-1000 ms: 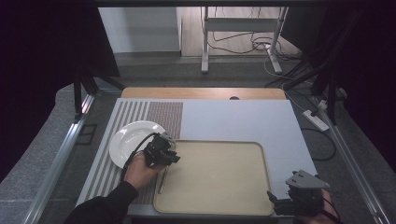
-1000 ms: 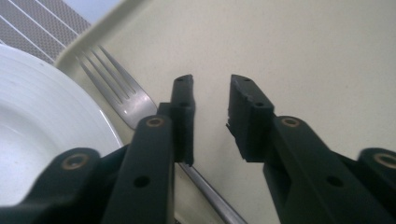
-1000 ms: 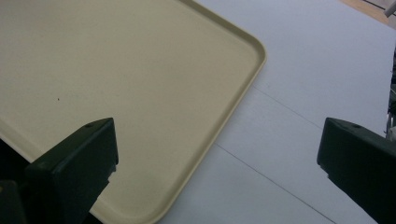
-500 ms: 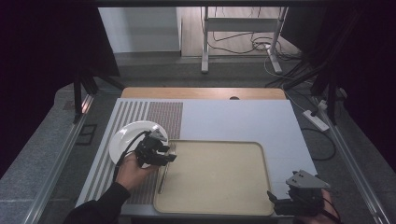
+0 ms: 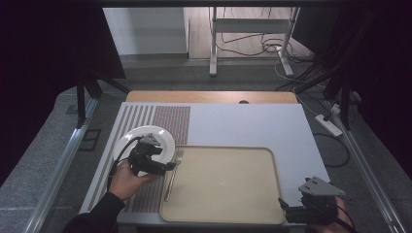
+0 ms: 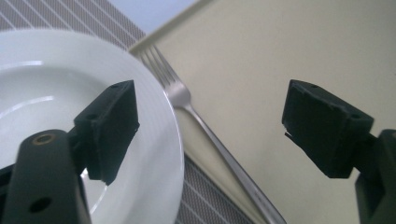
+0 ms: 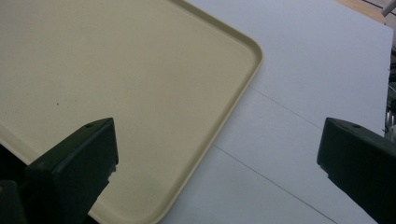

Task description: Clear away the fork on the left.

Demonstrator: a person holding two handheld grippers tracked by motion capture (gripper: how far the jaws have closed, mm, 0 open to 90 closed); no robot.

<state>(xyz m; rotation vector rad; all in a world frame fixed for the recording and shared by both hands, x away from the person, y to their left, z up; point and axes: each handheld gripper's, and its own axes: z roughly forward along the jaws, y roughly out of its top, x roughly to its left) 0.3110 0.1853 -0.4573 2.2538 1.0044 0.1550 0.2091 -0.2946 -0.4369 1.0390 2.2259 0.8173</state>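
At the near right corner of the bench (image 5: 243,121), the right hand-held gripper (image 5: 311,206) sits low in the person's hand, its jaws spread wide with nothing between them; in the right gripper view they frame the near right corner of the tray (image 7: 140,93) and bare white benchtop beside it. The beige tray lies flat in the middle of the near half of the bench, nothing on its floor. To the near left, the left hand (image 5: 127,178) holds the left hand-held gripper (image 5: 171,166) just above the tray's left rim; its jaws have just been opening and now stand well apart, gripping nothing. Under and between them lies the fork (image 6: 187,100), stretched along the tray's left edge with its tines toward the far side; its handle seems to rest on the rim, though the high view is too dim there to be sure whether it lies on the rim or just outside it on the striped mat (image 5: 165,121). The fork's tines lie close beside the white plate (image 6: 46,84), which sits on the mat just beyond the left gripper, partly hidden by it in the high view. Farther off, the white benchtop runs to a wooden strip (image 5: 209,96) at the far edge.
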